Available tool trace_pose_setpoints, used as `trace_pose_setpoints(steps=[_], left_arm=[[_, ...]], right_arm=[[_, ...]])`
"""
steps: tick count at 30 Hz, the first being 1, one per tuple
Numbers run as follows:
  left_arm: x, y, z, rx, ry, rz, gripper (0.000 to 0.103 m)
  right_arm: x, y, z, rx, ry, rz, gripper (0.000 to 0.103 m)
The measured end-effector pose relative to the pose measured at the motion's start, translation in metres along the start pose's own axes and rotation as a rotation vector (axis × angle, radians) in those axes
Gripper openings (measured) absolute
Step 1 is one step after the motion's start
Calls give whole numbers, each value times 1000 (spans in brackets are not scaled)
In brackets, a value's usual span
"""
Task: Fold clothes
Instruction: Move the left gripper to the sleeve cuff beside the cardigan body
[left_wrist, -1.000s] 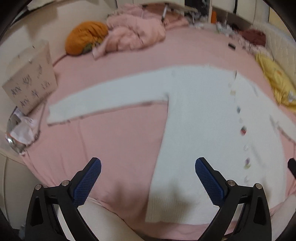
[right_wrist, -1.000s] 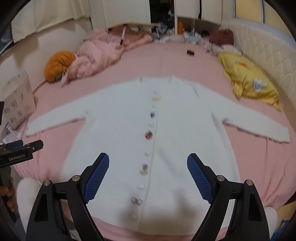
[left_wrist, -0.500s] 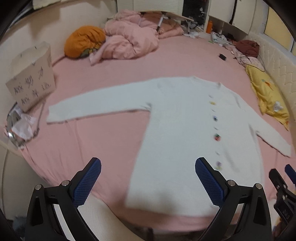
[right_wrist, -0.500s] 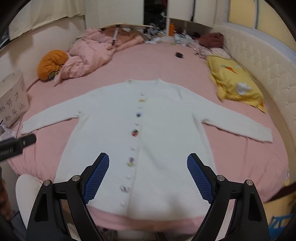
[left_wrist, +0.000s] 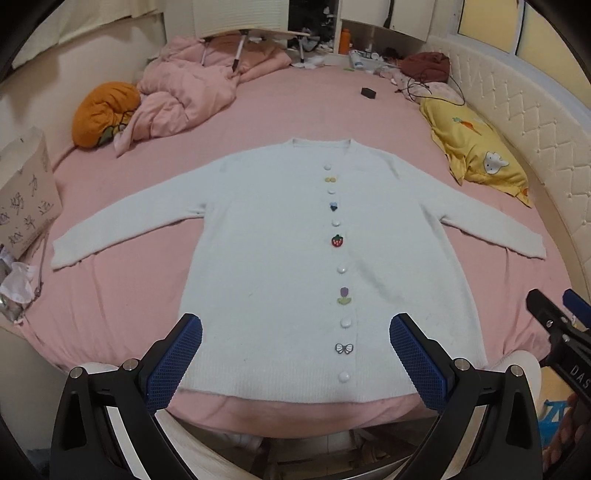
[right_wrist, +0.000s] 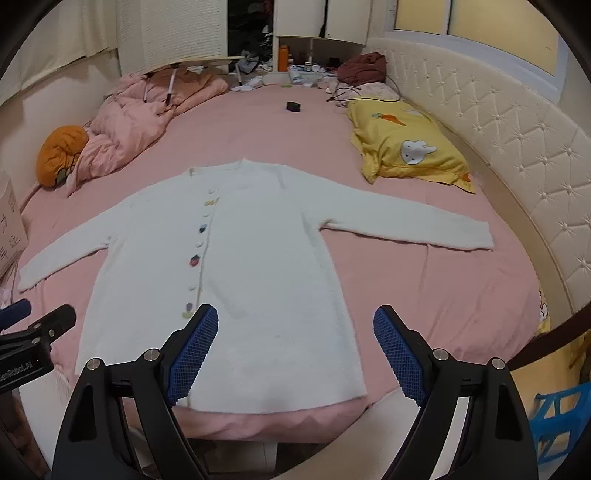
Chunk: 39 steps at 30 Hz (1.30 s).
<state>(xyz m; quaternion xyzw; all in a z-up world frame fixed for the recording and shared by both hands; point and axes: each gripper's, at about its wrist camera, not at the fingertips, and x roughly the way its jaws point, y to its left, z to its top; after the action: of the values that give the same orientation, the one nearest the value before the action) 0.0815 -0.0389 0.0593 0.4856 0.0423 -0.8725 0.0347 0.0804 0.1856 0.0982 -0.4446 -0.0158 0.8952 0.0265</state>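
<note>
- Flat on the pink bed (left_wrist: 122, 310) lies the white cardigan (left_wrist: 280, 251), buttoned, sleeves spread.
- Left gripper (left_wrist: 295, 354) gapes wide, holding nothing.
- Right gripper (right_wrist: 295, 347) likewise, above the hem.

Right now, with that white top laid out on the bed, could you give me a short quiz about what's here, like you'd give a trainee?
1. True or false: the cardigan lies flat with both sleeves spread out.
2. Which lies beside the right sleeve? A) yellow pillow B) orange cushion C) cardboard box
3. Fill in: both the left tongs and right tongs are ____.

Key: 1 true; 2 A; 3 open.
</note>
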Motion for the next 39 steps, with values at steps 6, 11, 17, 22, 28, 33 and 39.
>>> trace_pose_setpoints(steps=[6, 11, 17, 22, 28, 33, 39], left_arm=[[4, -5, -1, 19, 24, 21, 102], [6, -2, -1, 14, 21, -1, 102], [13, 68, 2, -203, -48, -341, 102], [26, 188, -1, -434, -164, -357, 102], [65, 379, -6, -786, -240, -381, 102], [125, 485, -25, -976, -213, -368, 102], [191, 537, -50, -1164, -210, -404, 102]], right_arm=[[7, -12, -1, 31, 10, 28, 86], [10, -10, -1, 25, 14, 41, 86], [15, -2, 2, 11, 22, 81, 86], [16, 16, 5, -36, 29, 90, 86], [21, 40, 6, -46, 74, 118, 86], [25, 62, 6, -58, 113, 130, 86], [16, 87, 6, -100, 112, 106, 86]])
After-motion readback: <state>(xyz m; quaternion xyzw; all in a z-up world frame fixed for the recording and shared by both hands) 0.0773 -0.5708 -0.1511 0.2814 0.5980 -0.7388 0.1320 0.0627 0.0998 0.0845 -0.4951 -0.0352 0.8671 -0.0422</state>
